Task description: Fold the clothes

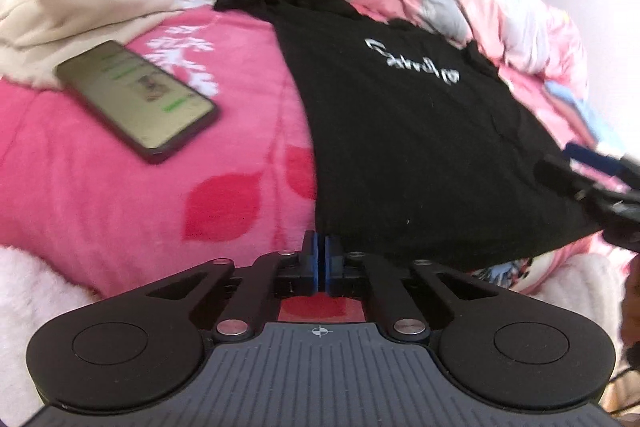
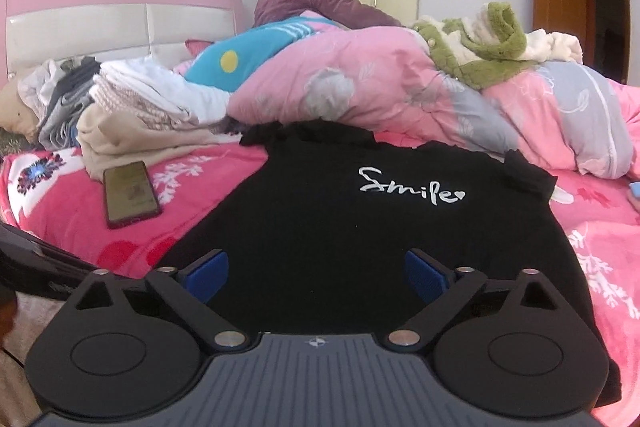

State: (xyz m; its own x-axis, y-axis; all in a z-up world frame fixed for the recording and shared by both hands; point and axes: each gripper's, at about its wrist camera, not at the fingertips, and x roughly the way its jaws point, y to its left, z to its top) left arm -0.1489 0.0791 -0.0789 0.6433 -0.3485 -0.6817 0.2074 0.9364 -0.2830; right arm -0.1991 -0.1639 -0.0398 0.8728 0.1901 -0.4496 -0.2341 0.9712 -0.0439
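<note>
Black shirt laid out flat on the pink bed

The black shirt (image 2: 360, 211) lies spread print-up near the bed's (image 1: 120, 187) front edge, long axis running away toward the quilt (image 2: 360, 83). Right claw (image 2: 316, 279) is spread wide right over its near hem; left claw (image 1: 320, 263), pressed together, sits at the hem's left corner. Phone (image 1: 136, 99) lies off left.

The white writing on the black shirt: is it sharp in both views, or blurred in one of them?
Left wrist view: the writing on the black shirt is smeared and unreadable, as is the phone. Right wrist view: the writing is sharp and reads "Smile"; straight edges bend near the frame border.
</note>
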